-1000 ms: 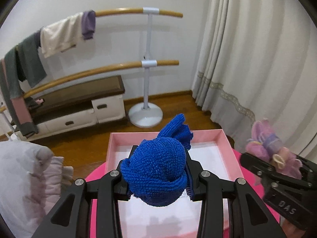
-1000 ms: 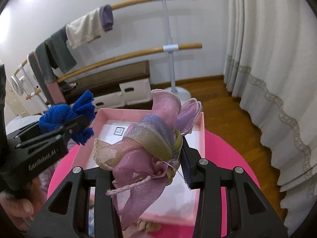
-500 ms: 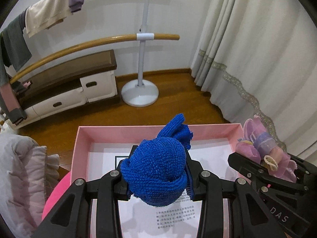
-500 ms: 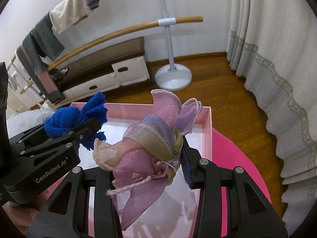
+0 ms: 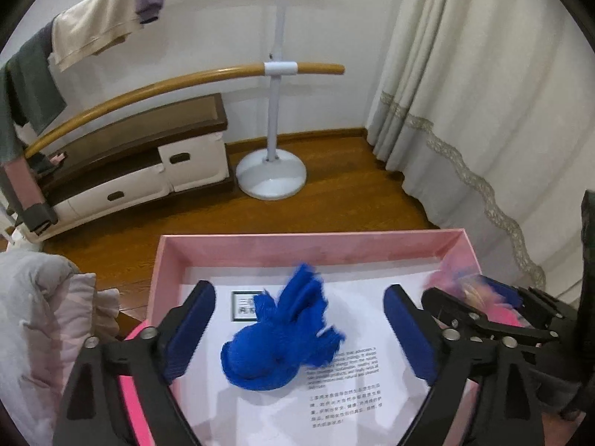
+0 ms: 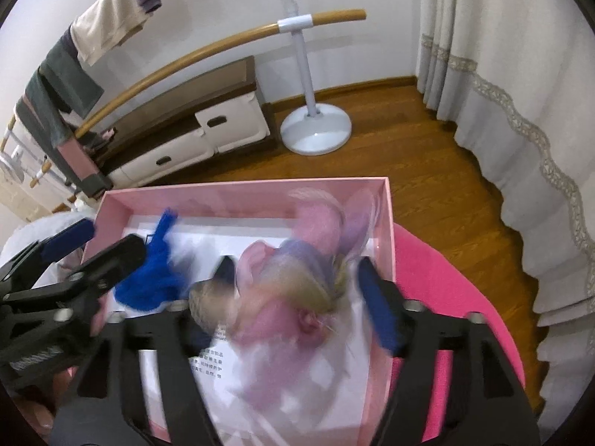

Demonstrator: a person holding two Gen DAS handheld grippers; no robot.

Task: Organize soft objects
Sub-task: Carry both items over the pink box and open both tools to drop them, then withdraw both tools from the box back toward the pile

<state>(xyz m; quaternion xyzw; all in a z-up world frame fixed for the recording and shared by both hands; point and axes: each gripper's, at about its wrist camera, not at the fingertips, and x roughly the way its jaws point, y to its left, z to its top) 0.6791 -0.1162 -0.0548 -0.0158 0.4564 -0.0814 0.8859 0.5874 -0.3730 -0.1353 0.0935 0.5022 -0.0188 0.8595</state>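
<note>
My left gripper (image 5: 299,316) is open above the pink box (image 5: 308,239). The blue knitted piece (image 5: 279,342) lies loose between its fingers on the white printed sheet in the box, and also shows in the right wrist view (image 6: 152,275). My right gripper (image 6: 297,282) is open over the same box (image 6: 241,187). The pink and purple gauzy fabric bundle (image 6: 297,290) is blurred between its fingers, free of the pads. The left gripper shows in the right wrist view (image 6: 80,249), the right gripper at the right of the left wrist view (image 5: 476,297).
The box sits on a round pink table (image 6: 465,297). A pale grey cushion (image 5: 33,316) lies left of it. Behind are a white-footed wooden rail stand (image 5: 273,174) with hung clothes, a low drawer bench (image 5: 130,163) and curtains (image 5: 483,93).
Both grippers have opened over the box. The blue knitted piece dropped from the left gripper onto the sheet, and the pink fabric bundle came free of the right gripper.
</note>
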